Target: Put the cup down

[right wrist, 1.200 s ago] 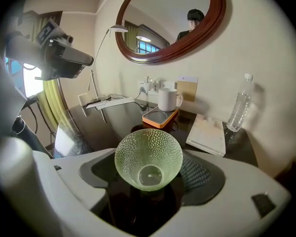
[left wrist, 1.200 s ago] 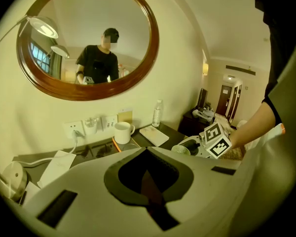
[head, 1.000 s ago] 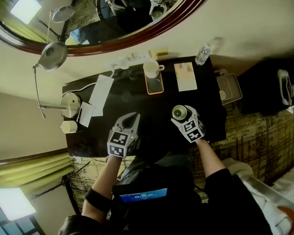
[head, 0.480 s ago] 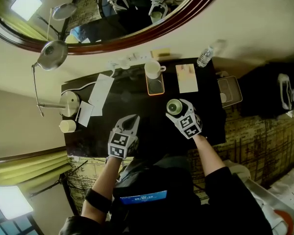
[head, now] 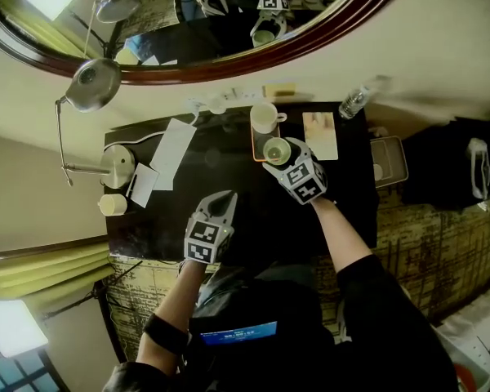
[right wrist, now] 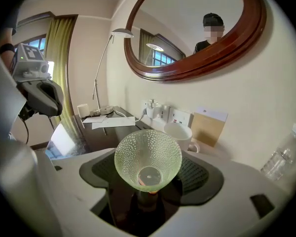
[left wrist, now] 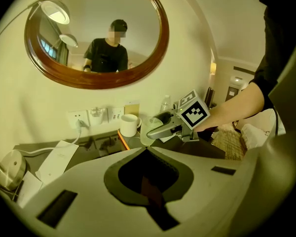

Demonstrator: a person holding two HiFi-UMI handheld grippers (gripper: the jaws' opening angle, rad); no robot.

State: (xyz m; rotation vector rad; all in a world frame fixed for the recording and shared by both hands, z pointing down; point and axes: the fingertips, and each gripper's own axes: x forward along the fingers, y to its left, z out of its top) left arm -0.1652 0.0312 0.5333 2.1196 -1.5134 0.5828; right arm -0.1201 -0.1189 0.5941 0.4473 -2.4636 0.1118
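A green dimpled glass cup (head: 276, 150) is held mouth-forward between the jaws of my right gripper (head: 278, 153), above the orange tray (head: 256, 142) and just in front of the white mug (head: 264, 118). The right gripper view looks into the cup (right wrist: 148, 154) with both jaws of the right gripper (right wrist: 150, 168) pressing its sides. The mug (right wrist: 178, 132) stands right behind it. My left gripper (head: 223, 196) is shut and empty over the dark table (head: 229, 166), nearer the front edge. In the left gripper view its joined tips (left wrist: 147, 149) point at the cup (left wrist: 149, 131).
A water bottle (head: 353, 102) and a paper card (head: 320, 135) lie at the table's back right. Papers (head: 170, 153), a lamp base (head: 118, 163) and a small cup (head: 109, 205) occupy the left side. Wall sockets and a round mirror stand behind the table.
My right gripper has carried the cup from the table's front right toward the back, up to the tray and mug. The left gripper has stayed where it was.
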